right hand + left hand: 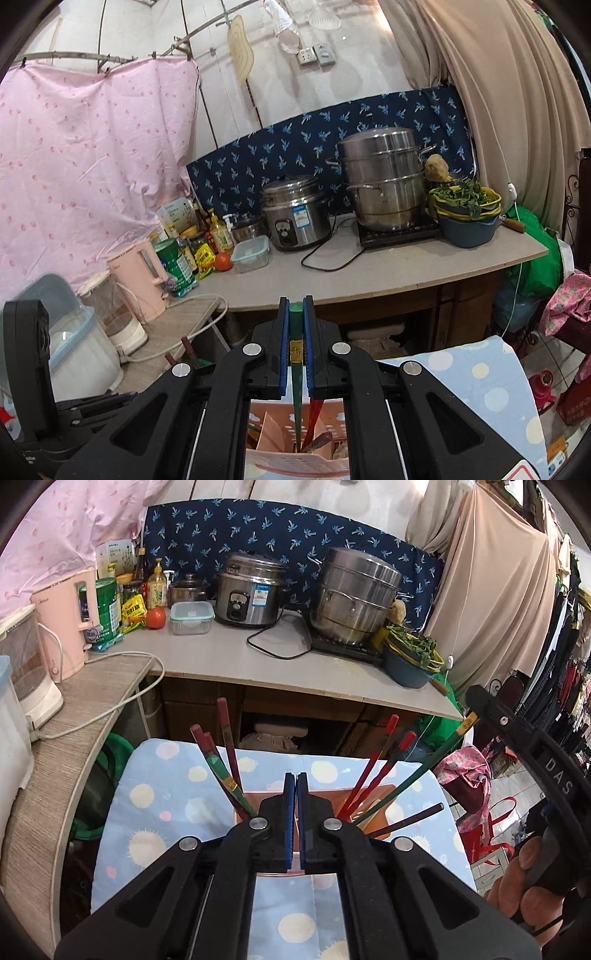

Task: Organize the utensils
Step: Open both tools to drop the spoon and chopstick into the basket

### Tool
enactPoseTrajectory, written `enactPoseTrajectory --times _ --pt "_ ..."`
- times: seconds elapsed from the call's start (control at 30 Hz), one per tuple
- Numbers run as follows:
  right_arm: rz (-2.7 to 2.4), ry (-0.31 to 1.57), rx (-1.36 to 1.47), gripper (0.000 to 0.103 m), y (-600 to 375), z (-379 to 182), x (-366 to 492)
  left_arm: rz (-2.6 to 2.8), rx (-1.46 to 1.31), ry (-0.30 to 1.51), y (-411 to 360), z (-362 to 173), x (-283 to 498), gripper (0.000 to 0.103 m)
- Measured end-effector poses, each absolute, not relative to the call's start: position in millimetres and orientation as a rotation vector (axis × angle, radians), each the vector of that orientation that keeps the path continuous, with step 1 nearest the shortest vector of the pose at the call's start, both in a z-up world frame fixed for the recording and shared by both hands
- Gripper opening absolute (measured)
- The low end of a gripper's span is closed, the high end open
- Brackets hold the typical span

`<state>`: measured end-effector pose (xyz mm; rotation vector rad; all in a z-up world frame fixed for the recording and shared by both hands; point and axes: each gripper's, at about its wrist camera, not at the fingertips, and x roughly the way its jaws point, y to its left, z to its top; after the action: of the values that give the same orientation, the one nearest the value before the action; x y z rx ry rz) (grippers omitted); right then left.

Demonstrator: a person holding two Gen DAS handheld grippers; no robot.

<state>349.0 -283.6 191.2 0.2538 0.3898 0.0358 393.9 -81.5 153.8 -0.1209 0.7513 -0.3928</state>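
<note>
In the left wrist view, the left gripper point(295, 775) is closed on nothing above the pink utensil holder point(373, 794), chopsticks point(373, 771) fanning from it; "DAS" marks the right gripper's handle. In the right wrist view, the right gripper point(296, 306) pinches a green chopstick point(296, 373) whose lower end sits in the holder.

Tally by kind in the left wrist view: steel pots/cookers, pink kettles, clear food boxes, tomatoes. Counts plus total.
Steel pots/cookers: 3 (rice cooker, stacked steamer pot, small lidded pot)
Pink kettle: 1
Clear food box: 1
Tomato: 1
Total: 6
</note>
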Motion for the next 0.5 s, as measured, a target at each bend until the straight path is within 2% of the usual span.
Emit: enactPoseTrajectory --times 0.1,0.17,0.23,0.3,0.4,0.5 --pt "0.045 0.409 0.242 0.007 -280 187 351 -0.388 -0.123 0.74 -82 153 393 0.002" --pt "0.043 0.406 0.237 0.012 -280 187 349 -0.375 -0.118 0.735 -82 153 392 0.012" --pt "0.043 0.404 0.237 0.012 -280 188 347 -0.362 -0.113 0.718 -82 155 390 0.031" --pt "0.043 0.4 0.237 0.013 -281 191 343 -0.35 -0.103 0.7 -81 157 386 0.033" --pt "0.045 0.399 0.239 0.02 -281 194 336 -0.339 -0.094 0.689 -79 161 380 0.035" --pt "0.048 0.398 0.232 0.027 -281 196 325 -0.318 -0.082 0.676 -78 165 373 0.048"
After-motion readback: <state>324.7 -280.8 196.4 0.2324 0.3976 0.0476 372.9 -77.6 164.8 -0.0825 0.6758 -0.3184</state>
